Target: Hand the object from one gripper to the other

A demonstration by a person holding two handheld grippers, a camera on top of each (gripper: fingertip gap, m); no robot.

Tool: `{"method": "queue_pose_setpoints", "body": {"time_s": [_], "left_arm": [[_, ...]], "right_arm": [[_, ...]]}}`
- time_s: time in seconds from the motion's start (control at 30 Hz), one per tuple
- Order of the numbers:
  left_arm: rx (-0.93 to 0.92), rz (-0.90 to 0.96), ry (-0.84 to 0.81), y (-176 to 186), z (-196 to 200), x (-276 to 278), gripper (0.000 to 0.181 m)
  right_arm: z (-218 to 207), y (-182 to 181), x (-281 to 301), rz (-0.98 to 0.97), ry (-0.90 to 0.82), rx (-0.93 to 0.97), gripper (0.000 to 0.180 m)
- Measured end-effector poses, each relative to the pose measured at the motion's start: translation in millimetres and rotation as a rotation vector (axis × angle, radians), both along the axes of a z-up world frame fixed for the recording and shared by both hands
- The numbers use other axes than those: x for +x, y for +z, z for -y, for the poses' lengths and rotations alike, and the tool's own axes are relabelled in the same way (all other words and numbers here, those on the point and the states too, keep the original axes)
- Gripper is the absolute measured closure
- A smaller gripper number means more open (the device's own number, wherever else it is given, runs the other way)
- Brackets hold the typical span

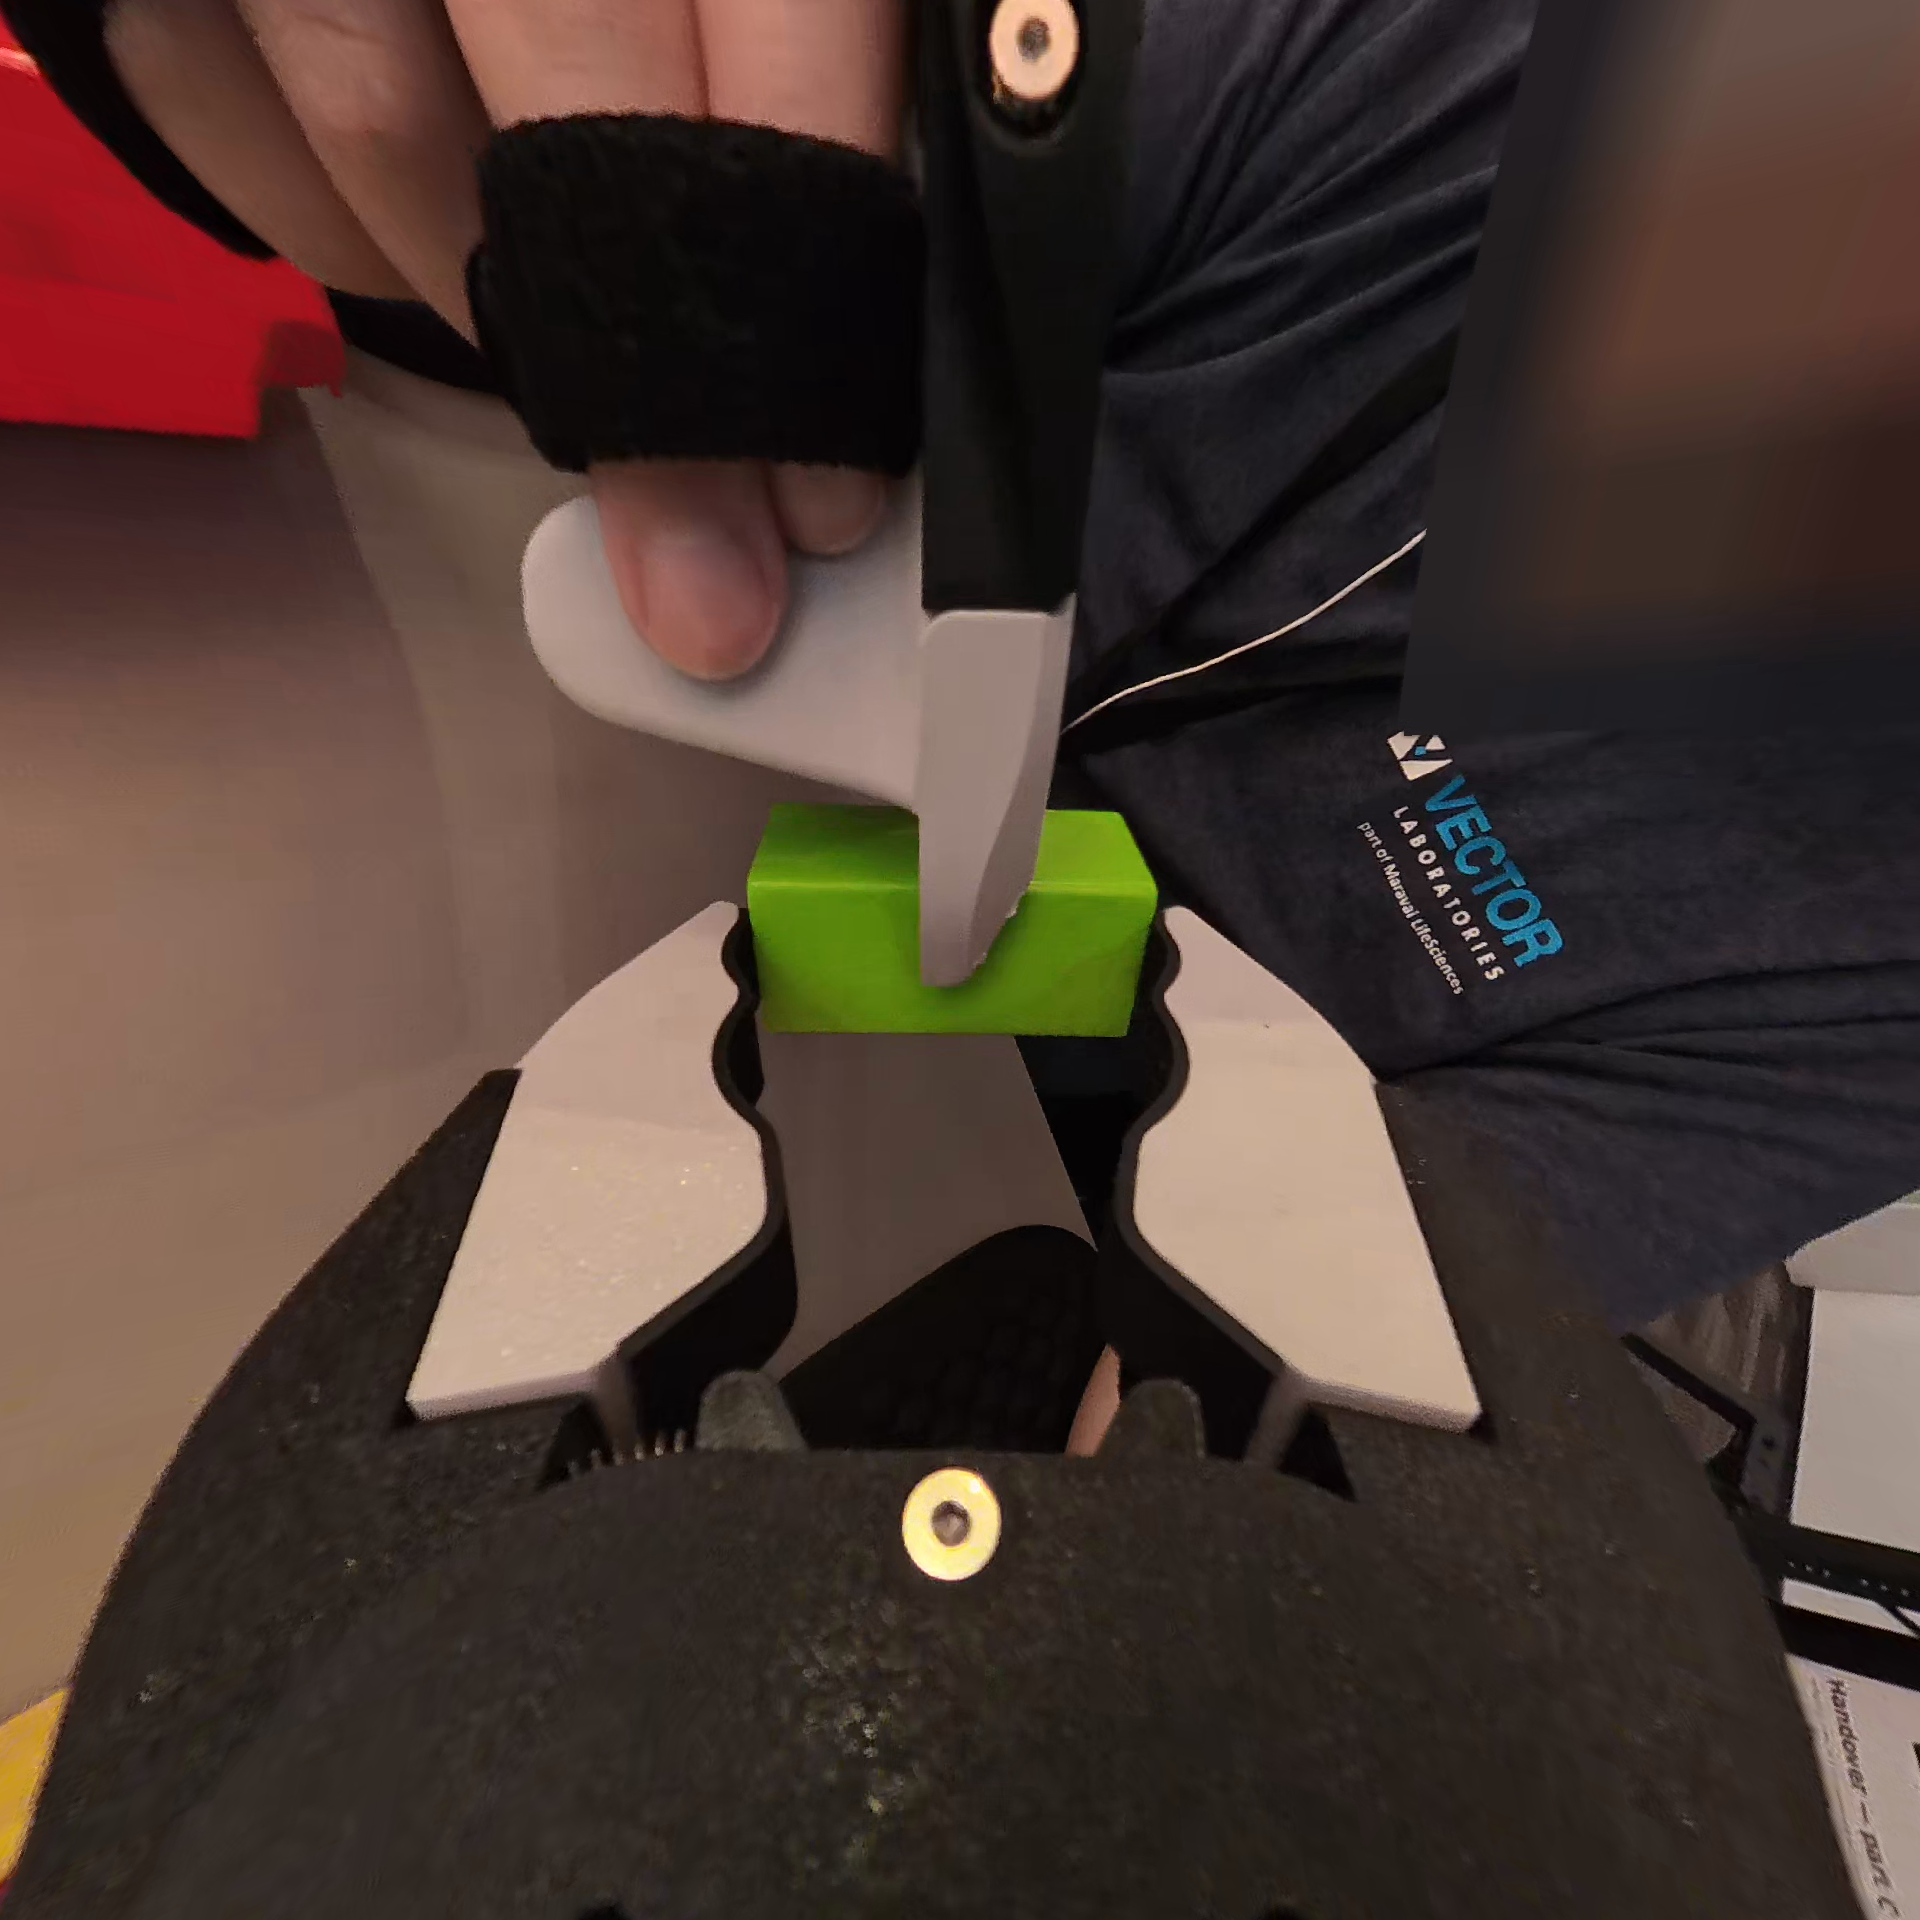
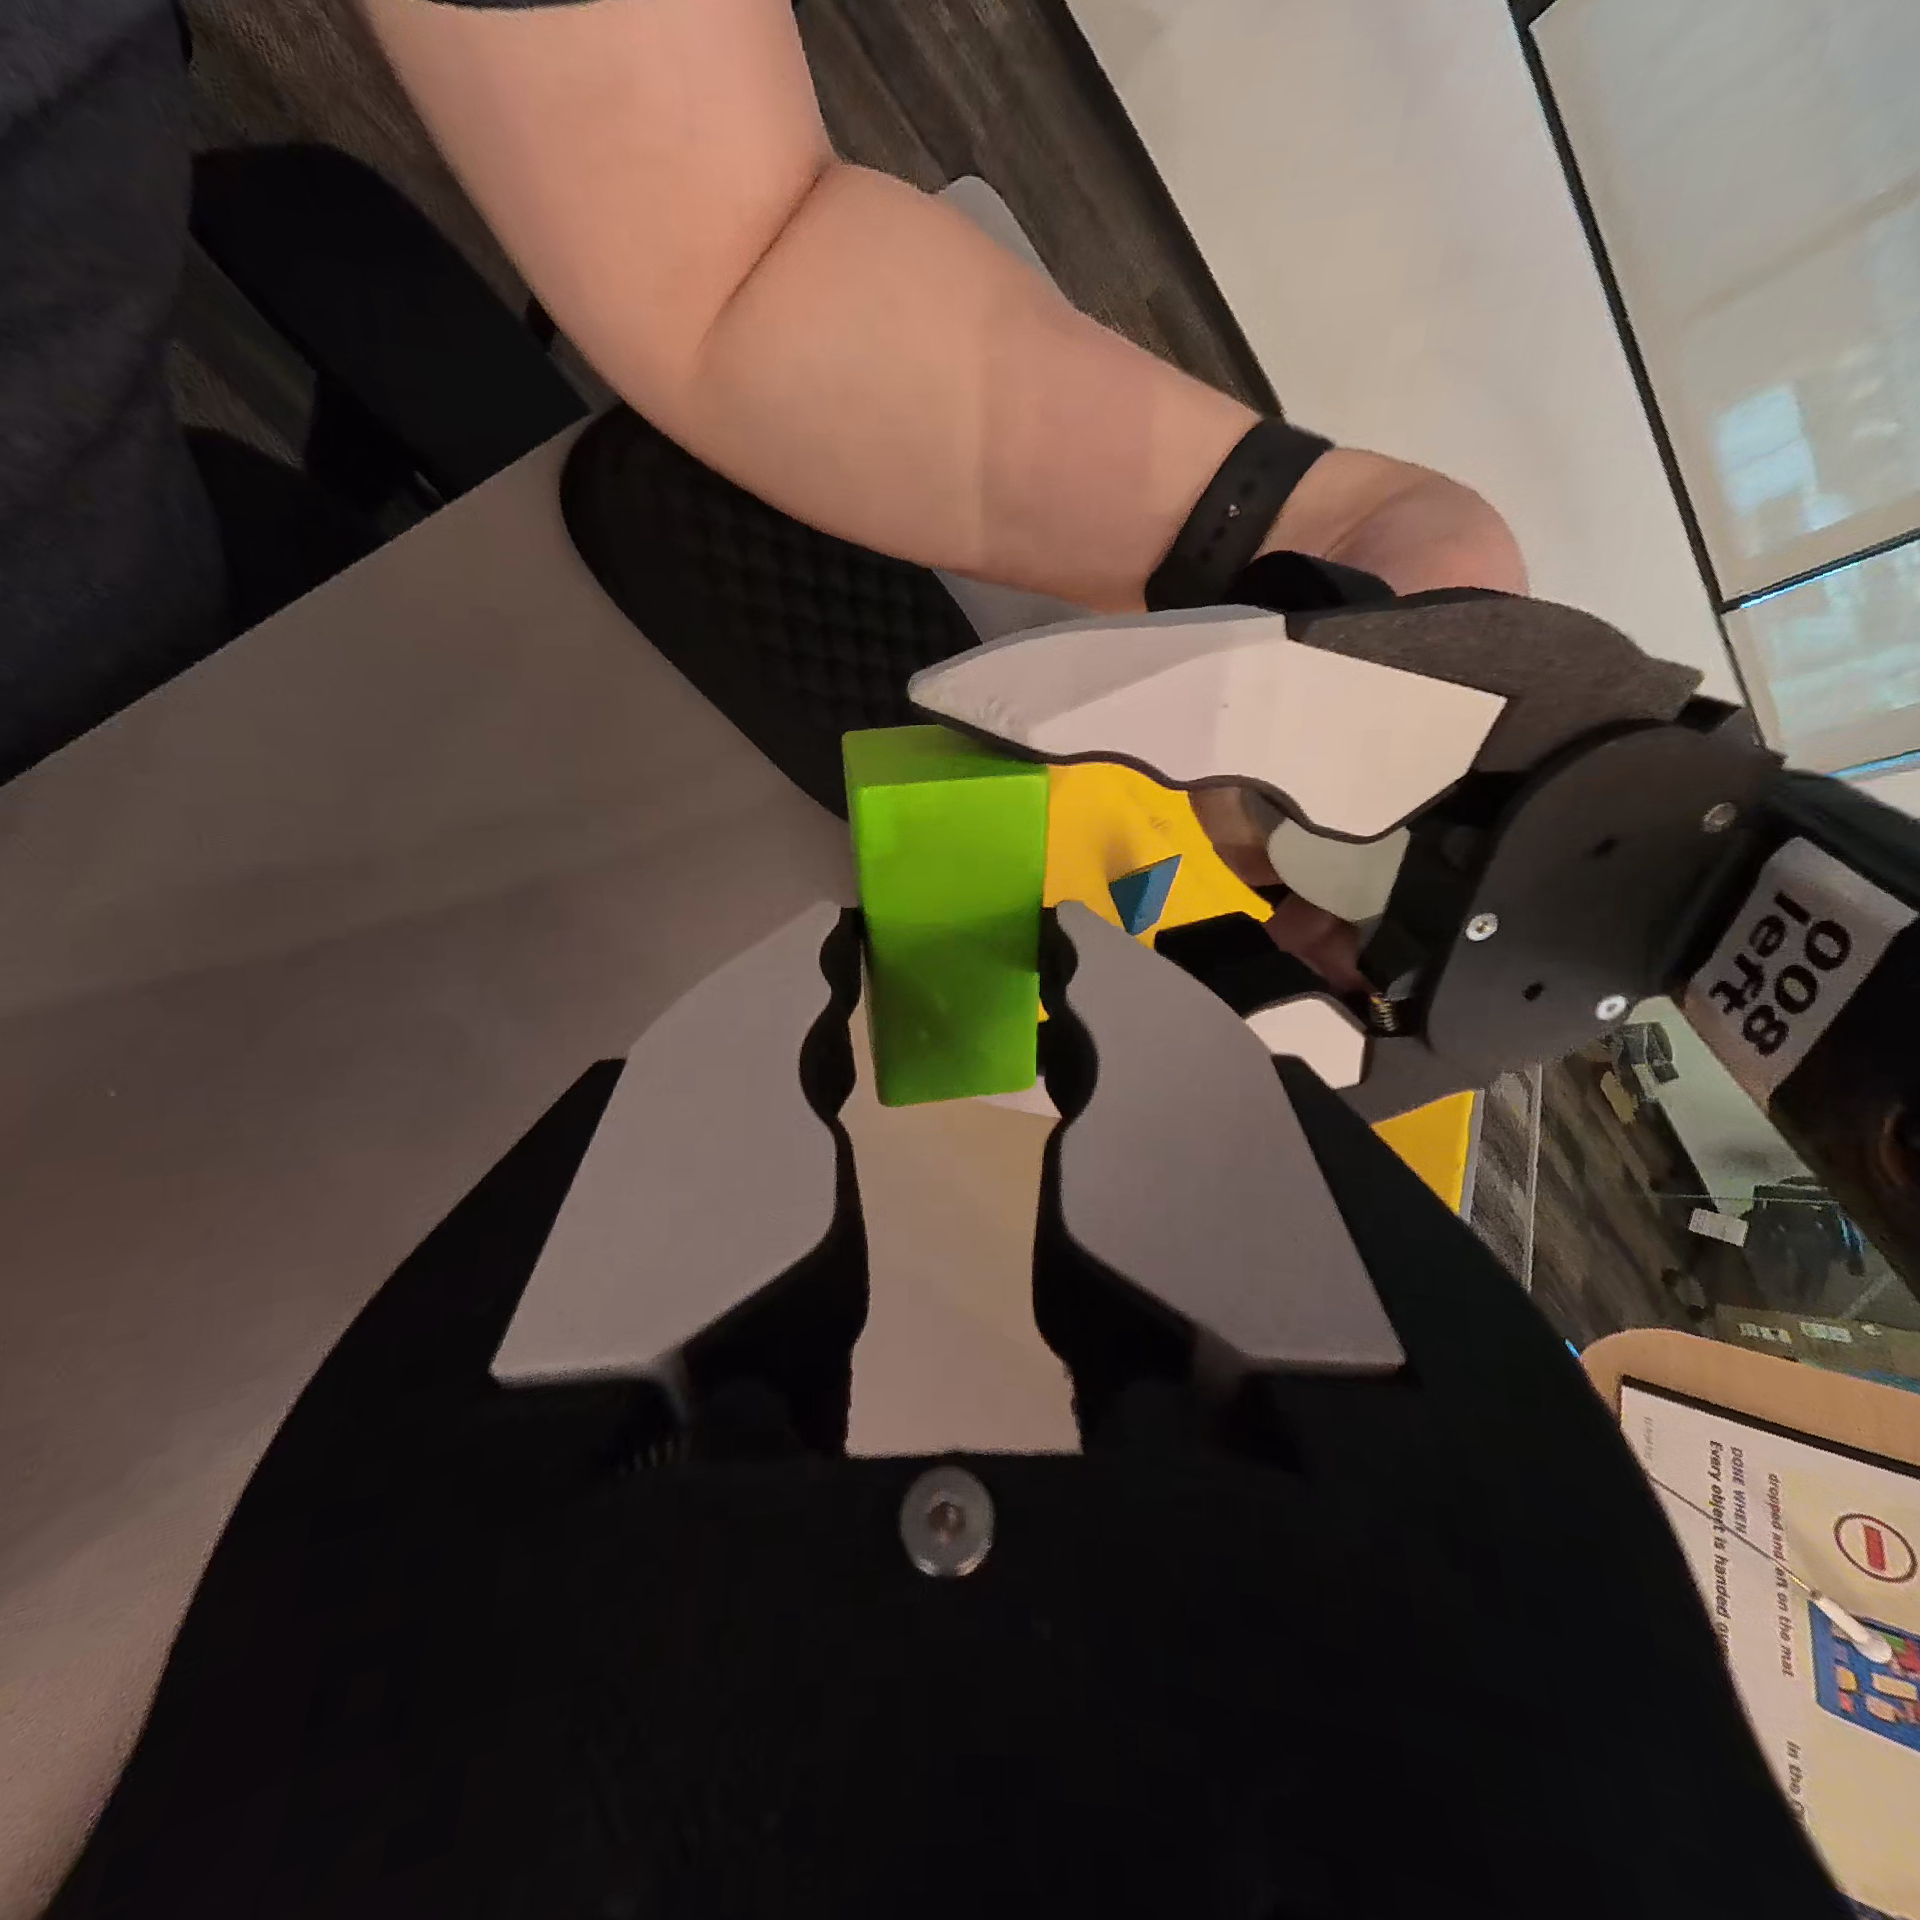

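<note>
Green block (image 1: 951, 940) clamped between both tongs, midair

Each view is taken from just behind its own tool, looking forward along the two fingers at very close range. The left wrist view is aimed toward the person's torso, the right tool (image 1: 971, 935) entering from 12 o'clock. The right wrist view is aimed across the worktop (image 2: 312, 935), the left tool (image 2: 997, 894) entering from 3 o'clock. The green block (image 1: 842, 935) (image 2: 951, 935) is shared at centre.
</note>
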State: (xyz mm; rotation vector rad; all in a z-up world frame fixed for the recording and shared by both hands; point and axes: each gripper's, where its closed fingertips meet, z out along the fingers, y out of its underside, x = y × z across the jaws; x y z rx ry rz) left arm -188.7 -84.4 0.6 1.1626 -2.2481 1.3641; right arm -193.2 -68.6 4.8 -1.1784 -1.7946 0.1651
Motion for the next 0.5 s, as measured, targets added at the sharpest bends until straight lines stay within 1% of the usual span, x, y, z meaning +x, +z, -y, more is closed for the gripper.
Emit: {"method": "queue_pose_setpoints", "body": {"time_s": [0.13, 0.23, 0.3, 0.37, 0.4, 0.5], "left_arm": [[-0.02, 0.039, 0.022, 8, -1, 4, 0.111], [-0.033, 0.11, 0.105, 20, -15, 11, 0.118], [-0.011, 0.167, 0.159, 26, -27, 10, 0.117], [0.02, 0.203, 0.229, 31, -42, 8, 0.118], [0.041, 0.218, 0.261, 33, -48, 6, 0.119], [0.061, 0.288, 0.321, 46, -59, 1, 0.124]], "right_arm": [[0, 6, 2, 0.003, -0.013, 0.029, 0.146], [-1, 9, 12, 0.019, -0.039, 0.03, 0.146], [-5, 12, 28, 0.032, -0.079, 0.017, 0.146], [-15, 20, 60, 0.038, -0.172, 0.006, 0.146], [-23, 25, 83, 0.028, -0.247, 0.005, 0.146], [-46, 31, 175, -0.02, -0.54, -0.048, 0.146]]}}
